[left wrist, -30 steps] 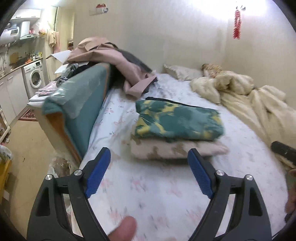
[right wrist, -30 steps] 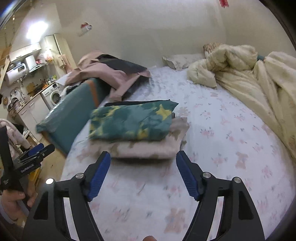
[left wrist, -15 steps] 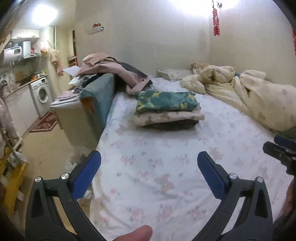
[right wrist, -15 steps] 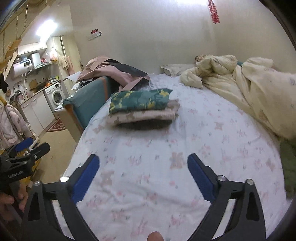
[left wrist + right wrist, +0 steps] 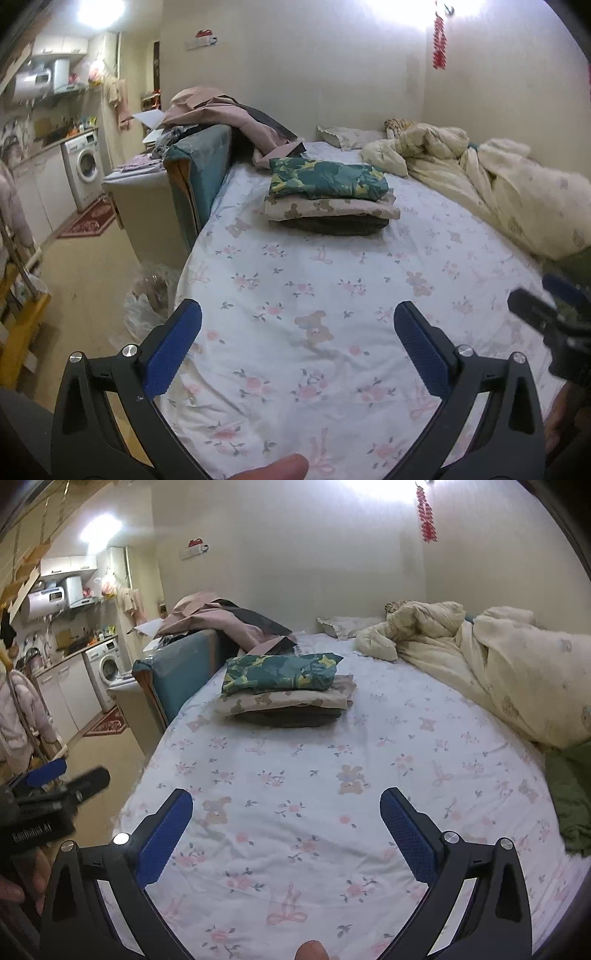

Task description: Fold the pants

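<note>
A stack of folded pants [image 5: 328, 195] lies far up the bed: a green patterned pair on top, a beige bear-print pair under it, a dark pair at the bottom. It also shows in the right wrist view [image 5: 286, 688]. An olive green garment [image 5: 570, 797] lies crumpled at the bed's right edge. My left gripper [image 5: 297, 345] is open and empty above the floral sheet. My right gripper [image 5: 286, 829] is open and empty above the sheet, and shows at the right edge of the left wrist view [image 5: 546, 317].
A cream duvet [image 5: 517, 192] is bunched along the right side of the bed. Pink and dark clothes [image 5: 229, 118] pile on a teal headboard [image 5: 199, 173] at the left. The floor, a plastic bag [image 5: 147, 302] and a washing machine [image 5: 86, 166] lie left.
Both grippers have pulled back from the folded stack toward the foot of the bed and opened wider. The stack now sits far off.
</note>
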A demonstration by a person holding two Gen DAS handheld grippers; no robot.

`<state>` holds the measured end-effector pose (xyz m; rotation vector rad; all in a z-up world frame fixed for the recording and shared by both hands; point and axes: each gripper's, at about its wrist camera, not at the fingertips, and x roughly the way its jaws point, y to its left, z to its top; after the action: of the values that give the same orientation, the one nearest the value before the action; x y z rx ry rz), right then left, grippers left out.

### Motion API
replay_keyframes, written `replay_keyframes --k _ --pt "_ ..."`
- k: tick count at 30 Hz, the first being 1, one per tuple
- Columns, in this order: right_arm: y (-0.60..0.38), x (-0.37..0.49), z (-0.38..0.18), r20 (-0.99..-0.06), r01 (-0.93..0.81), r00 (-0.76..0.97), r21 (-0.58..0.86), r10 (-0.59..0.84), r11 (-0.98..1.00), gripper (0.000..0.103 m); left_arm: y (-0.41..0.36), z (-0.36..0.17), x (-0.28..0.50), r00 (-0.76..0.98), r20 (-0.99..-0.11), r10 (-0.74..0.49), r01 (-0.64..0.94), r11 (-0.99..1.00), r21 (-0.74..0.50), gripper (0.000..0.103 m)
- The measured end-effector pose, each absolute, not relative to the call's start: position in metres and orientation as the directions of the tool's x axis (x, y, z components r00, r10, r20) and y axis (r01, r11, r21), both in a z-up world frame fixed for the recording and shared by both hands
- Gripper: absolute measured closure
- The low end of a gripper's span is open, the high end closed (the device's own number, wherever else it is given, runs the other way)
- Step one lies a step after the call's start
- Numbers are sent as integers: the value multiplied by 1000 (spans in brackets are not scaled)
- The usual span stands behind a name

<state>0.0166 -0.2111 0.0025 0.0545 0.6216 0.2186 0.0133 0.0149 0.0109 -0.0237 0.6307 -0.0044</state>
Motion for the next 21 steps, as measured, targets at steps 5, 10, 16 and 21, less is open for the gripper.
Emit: replay_keyframes --k 5,10,16,21 --pt "-208 20 2 -570 -184 793 111 214 977 0 14 8 13 808 -589 -32 9 999 -42 0" --pt "-205 22 -1 -576 -185 793 86 200 979 0 11 11 10 820 -571 -36 23 999 -31 0" --pt "-205 24 -1 -574 -184 794 86 200 979 0 13 14 11 825 -564 -31 7 999 -45 0" --pt "-204 23 -3 -578 -181 793 79 193 980 0 14 15 11 827 -562 -28 -2 999 -52 0"
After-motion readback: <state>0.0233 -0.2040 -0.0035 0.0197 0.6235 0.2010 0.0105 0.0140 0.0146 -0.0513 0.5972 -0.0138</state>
